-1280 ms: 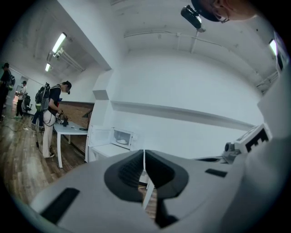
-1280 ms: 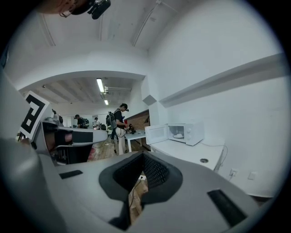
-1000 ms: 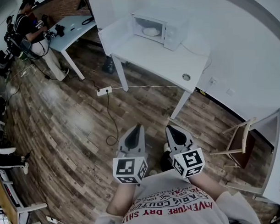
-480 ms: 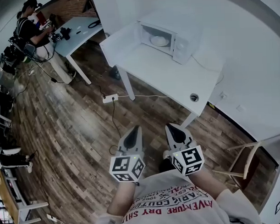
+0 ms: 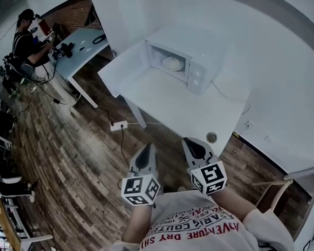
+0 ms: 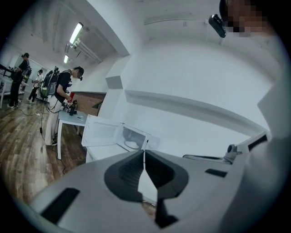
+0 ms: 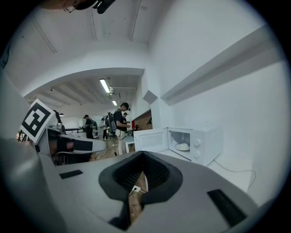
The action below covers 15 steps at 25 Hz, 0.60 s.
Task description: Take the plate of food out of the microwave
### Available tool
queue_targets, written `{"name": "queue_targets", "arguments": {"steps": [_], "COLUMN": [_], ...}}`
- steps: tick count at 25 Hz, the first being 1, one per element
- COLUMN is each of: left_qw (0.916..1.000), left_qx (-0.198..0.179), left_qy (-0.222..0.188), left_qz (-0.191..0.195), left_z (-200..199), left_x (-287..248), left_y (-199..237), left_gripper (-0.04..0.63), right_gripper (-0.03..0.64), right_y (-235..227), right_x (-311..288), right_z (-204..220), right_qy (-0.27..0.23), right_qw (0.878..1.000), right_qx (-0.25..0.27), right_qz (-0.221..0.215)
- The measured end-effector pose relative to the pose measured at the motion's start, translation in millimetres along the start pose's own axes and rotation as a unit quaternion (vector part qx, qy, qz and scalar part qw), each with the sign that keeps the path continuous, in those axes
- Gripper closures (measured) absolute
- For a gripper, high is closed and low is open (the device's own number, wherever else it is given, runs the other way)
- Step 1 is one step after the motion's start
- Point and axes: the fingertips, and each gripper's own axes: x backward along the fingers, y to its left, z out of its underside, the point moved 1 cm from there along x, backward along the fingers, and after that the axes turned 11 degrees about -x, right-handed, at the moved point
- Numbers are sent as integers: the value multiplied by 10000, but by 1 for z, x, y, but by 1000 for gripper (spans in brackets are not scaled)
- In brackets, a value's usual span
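Note:
A white microwave [image 5: 190, 57] stands at the back of a white table [image 5: 197, 113], its door [image 5: 116, 72] swung wide open to the left. Inside it lies a plate of pale food [image 5: 172, 63], also seen in the left gripper view [image 6: 131, 144] and the right gripper view [image 7: 182, 147]. Both grippers are held close to my body, well short of the table. My left gripper [image 5: 147, 149] is shut and holds nothing, and so is my right gripper [image 5: 191, 143]. In their own views the left jaws [image 6: 144, 154] and the right jaws [image 7: 142, 156] meet at the tips.
A round cable hole [image 5: 212, 137] sits near the table's front corner. A power strip [image 5: 118, 126] and cord lie on the wooden floor under the table. A person [image 5: 25, 44] works at another table far left. A white wall runs behind the microwave.
The table and microwave have come nearer and lower in the head view. Both grippers stay shut in front of my chest.

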Motion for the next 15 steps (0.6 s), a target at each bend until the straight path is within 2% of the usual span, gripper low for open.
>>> {"name": "queue_targets", "arguments": {"steps": [4,8,15], "left_qw": [9998,9995,9961], "left_qx": [-183,-163,-367], "left_qy": [93,210,255], "left_qz": [6,185,758], "left_z": [-3,2,-14], "left_x": [-31,-67,-151], "left_y": [7,18,49], "left_gripper": [582,581,581], "right_gripper": [606,607,607], "right_y": [-23,-43,-88], "right_x": [-22,-47,-102], "right_z": [1,3,-13], "right_qy": [67,110,-24], "right_qw": [9998,9996,9948], "right_qx": [-147,-134,-263], "right_qz": [70,244,984]}}
